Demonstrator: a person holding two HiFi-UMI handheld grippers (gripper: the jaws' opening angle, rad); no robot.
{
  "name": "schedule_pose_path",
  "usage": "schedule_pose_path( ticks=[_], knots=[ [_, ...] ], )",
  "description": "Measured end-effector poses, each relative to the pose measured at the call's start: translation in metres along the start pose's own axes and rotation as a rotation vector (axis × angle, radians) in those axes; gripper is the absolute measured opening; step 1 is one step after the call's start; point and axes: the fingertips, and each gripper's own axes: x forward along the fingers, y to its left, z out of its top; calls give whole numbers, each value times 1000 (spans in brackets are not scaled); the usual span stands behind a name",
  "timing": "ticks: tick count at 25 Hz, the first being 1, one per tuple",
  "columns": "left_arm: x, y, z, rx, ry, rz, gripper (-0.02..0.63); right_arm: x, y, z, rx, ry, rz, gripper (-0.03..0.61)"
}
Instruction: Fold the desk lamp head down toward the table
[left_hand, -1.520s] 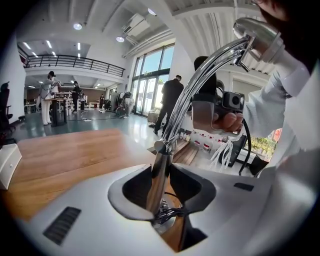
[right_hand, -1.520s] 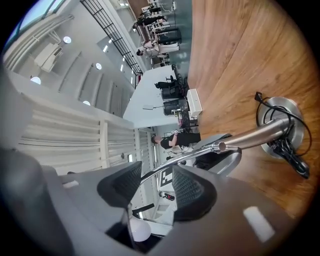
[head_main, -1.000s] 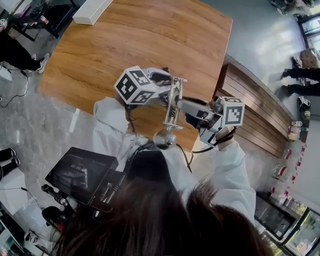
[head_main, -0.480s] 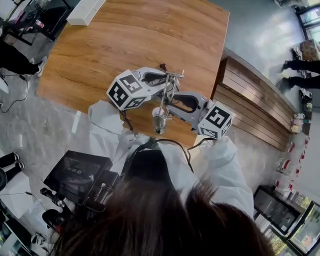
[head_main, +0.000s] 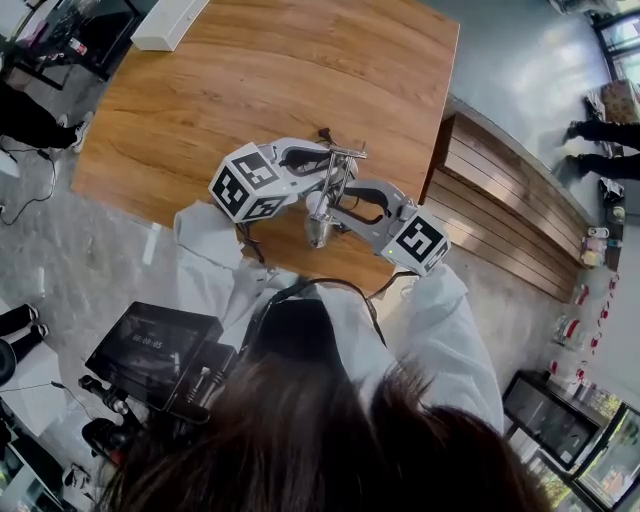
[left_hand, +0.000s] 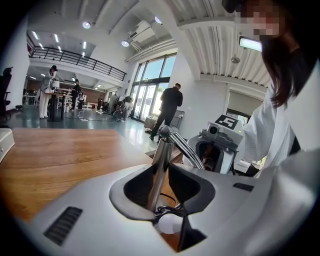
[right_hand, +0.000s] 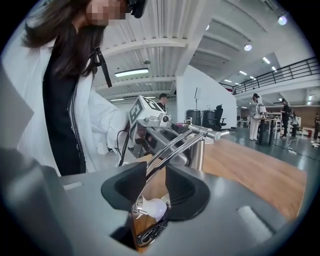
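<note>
A chrome desk lamp stands near the front edge of the wooden table (head_main: 250, 80). My left gripper (head_main: 323, 165) (left_hand: 162, 175) is shut on its upright post (left_hand: 159, 162), below the top joint (head_main: 341, 152). The lamp's twin arm rods (head_main: 331, 190) (right_hand: 172, 145) slope down from that joint to the head (head_main: 318, 232). My right gripper (head_main: 328, 208) (right_hand: 156, 182) is shut on those rods just above the head, and the white bulb (right_hand: 152, 207) shows under its jaws. The head hangs low over the table. Whether it touches the wood is hidden.
A white box (head_main: 170, 25) lies at the table's far left corner. A slatted wooden bench (head_main: 500, 220) runs along the right side. A dark screen on a stand (head_main: 150, 345) sits by the person's left. People stand on the floor around.
The right gripper rolled over and sank, bringing the arm rods and lamp head down toward the table. The left gripper kept its place at the post.
</note>
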Motion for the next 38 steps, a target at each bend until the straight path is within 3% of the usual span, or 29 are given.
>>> schedule_pose_path(
  ticks=[5, 9, 12, 15, 19, 23, 26, 30, 38],
  knots=[
    [-1, 2, 0, -16, -12, 17, 101, 1, -3, -3, 39, -18, -19, 120],
    [-9, 11, -11, -73, -30, 75, 101, 4, -11, -7, 176, -2, -58, 128],
    [-28, 16, -23, -97, -39, 136, 101, -10, -14, -7, 257, -24, -144, 106],
    [-59, 12, 2, -128, -153, 215, 101, -41, -20, 10, 300, -79, -287, 94],
    [-99, -2, 65, -81, -319, 384, 100, -69, -26, 60, 246, -170, -444, 3],
    [-118, -27, 105, -59, -420, 497, 59, -76, -25, 111, 128, -241, -585, 2],
    [-123, -49, 120, -37, -448, 556, 3, -83, -23, 136, 81, -269, -697, 2],
    [-122, -69, 131, 17, -440, 598, 3, -90, -17, 148, 108, -312, -742, 2],
    [-116, -81, 128, 26, -423, 594, 3, -102, -9, 146, 86, -310, -750, 0]
  ],
)
